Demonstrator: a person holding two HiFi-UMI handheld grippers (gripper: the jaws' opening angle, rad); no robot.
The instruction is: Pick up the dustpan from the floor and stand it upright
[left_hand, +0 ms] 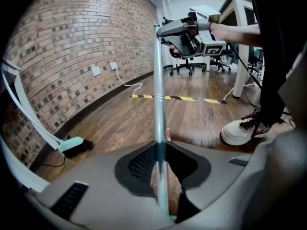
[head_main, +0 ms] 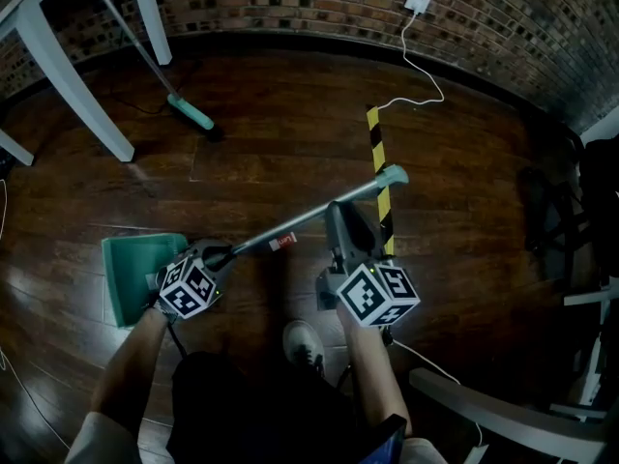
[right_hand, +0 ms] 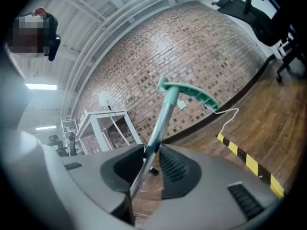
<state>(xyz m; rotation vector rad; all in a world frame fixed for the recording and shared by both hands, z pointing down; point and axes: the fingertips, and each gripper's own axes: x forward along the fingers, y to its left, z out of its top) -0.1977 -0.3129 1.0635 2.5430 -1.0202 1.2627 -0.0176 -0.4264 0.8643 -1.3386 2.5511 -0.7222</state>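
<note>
Right forearm: head view first, and this is reaching down from the bottom edge, nearest of all.
Left gripper: clamping the pole low down, just above the pan.
Right gripper: grasping the same pole higher up, just below the green grip.
Dustpan: green pan sitting low at the left, pole slanting up to the right; whether the pan is touching the floor I cannot tell.
Shoe: white, showing between the two grippers.
Broom: lying well off, near a white table leg.
Tape: yellow-and-black strip running beneath the grip.
Left gripper view, jaws: left gripper is pressing its black pads on the pole from both sides.
Far end: right gripper is holding the top of the pole.
Right gripper view, jaws: right gripper is clenching the pole between its pads.
Grip: jutting out above the jaws, against the brick wall.
</note>
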